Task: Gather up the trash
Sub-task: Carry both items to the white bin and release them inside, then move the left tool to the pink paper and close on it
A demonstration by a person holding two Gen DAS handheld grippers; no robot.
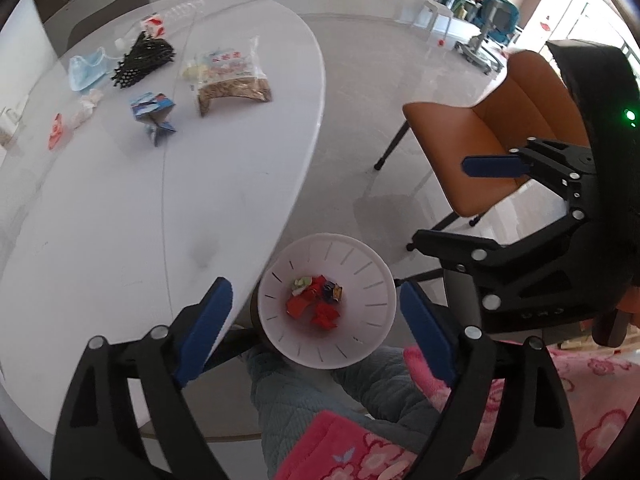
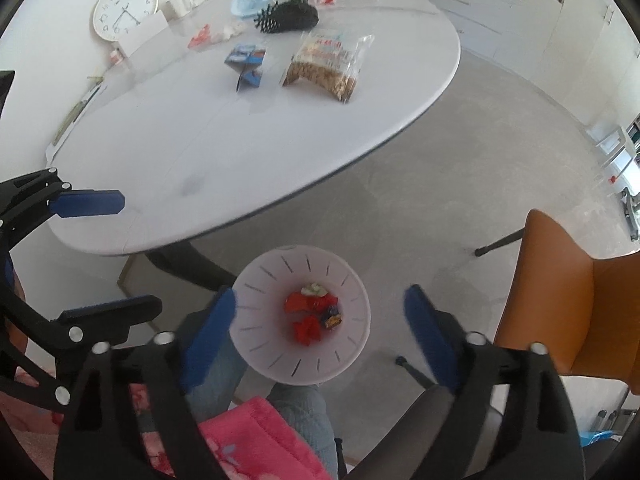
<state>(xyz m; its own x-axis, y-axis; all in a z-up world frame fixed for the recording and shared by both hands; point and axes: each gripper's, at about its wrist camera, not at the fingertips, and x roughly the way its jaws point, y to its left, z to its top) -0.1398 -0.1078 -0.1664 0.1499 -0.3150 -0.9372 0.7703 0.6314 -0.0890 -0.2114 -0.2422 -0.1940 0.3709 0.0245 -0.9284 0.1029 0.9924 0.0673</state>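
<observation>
Both spread wide and empty: left gripper (image 1: 316,320) and right gripper (image 2: 320,328), each hovering above the white bin (image 1: 376,280) on the floor, just forward of the fingertips. Already down in the bin: red and mixed wrappers (image 1: 316,300). Still out on the table (image 1: 120,220), well ahead and up-left of the left gripper: snack bag (image 1: 230,76), blue carton (image 1: 154,114), black bundle (image 1: 144,58), face mask (image 1: 86,70), crumpled tissue (image 1: 86,106). Likely trouble from here: crowding, with the two grippers side by side over one small opening, so a knock between them on lifting away. Also a clipped table edge on the reach forward, and a loose pinch on the slack, slippery snack bag, spilling it short of the bin.
</observation>
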